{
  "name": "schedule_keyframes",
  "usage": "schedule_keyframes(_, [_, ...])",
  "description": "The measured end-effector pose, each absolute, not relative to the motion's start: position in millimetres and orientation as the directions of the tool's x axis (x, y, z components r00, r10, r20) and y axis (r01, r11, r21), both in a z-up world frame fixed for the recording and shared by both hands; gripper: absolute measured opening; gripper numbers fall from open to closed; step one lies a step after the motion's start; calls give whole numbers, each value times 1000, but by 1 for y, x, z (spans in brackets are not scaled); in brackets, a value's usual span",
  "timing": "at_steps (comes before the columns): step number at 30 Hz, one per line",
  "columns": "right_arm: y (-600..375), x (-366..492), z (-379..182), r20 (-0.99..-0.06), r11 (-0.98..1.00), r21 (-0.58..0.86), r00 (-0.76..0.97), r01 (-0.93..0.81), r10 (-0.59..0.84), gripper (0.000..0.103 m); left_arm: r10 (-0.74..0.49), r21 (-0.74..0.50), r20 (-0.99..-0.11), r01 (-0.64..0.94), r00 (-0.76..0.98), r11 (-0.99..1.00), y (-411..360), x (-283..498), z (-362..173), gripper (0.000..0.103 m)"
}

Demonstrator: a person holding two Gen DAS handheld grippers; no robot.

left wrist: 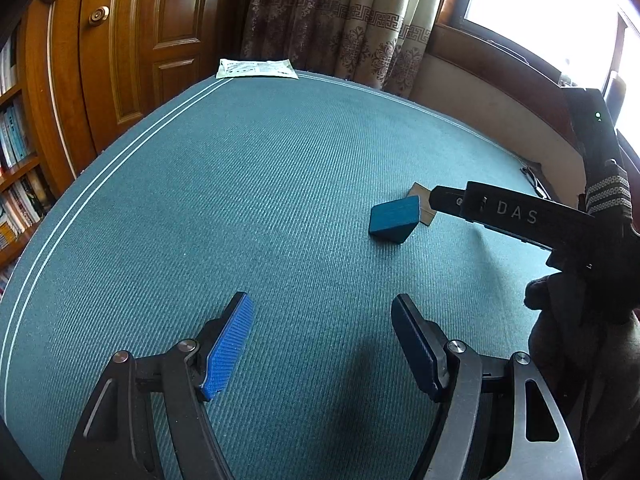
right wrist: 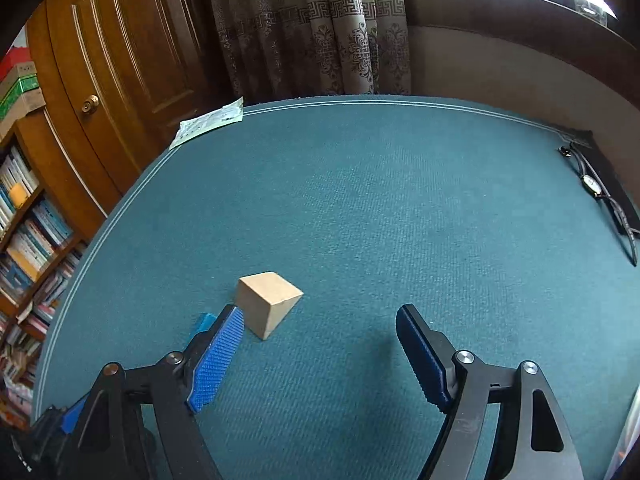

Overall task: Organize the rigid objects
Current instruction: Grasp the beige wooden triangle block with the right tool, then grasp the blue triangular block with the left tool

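step: R tongs (right wrist: 320, 360) spread, empty, beside plain tan wooden wedge block (right wrist: 269, 304); L tongs (left wrist: 322, 344) spread, idle
next: likely needs R tongs centred over block, then pinch

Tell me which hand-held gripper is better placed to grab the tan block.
Right hand-held gripper: its open jaws sit beside the tan block. The left hand-held gripper hangs farther back.

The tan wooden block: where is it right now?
In the right wrist view, the tan wooden block sits on the teal mat, just beyond the right tool's left pad, beside the blue block.
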State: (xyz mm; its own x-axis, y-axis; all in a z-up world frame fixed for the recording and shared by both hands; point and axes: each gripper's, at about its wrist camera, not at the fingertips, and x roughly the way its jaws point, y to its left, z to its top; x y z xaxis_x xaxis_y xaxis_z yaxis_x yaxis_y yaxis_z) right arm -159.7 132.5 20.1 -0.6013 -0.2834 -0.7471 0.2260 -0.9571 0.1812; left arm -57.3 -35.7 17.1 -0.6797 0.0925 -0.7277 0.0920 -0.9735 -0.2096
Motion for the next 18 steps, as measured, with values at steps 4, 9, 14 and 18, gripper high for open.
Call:
schedule_keyframes(4, [119, -164, 16, -760, -951, 198, -576, 237, -301, 63, 95, -214, -726, 92, -681, -973, -36, -57, 17, 73])
schedule_keyframes(9, [108, -172, 17, -761, -951, 214, -572, 225, -307, 53, 94, -213, -723, 91, -684, -973, -37, -59, 19, 73])
schedule_keyframes(14, [92, -177, 18, -760, -956, 173, -586, 238, -283, 44, 93, -212, -719, 90, -689, -973, -36, -60, 18, 73])
schedule_keyframes(18, [91, -181, 16, -760, -960, 152, -593, 237, -267, 39, 97, -216, -714, 87, -693, -973, -37, -60, 18, 74])
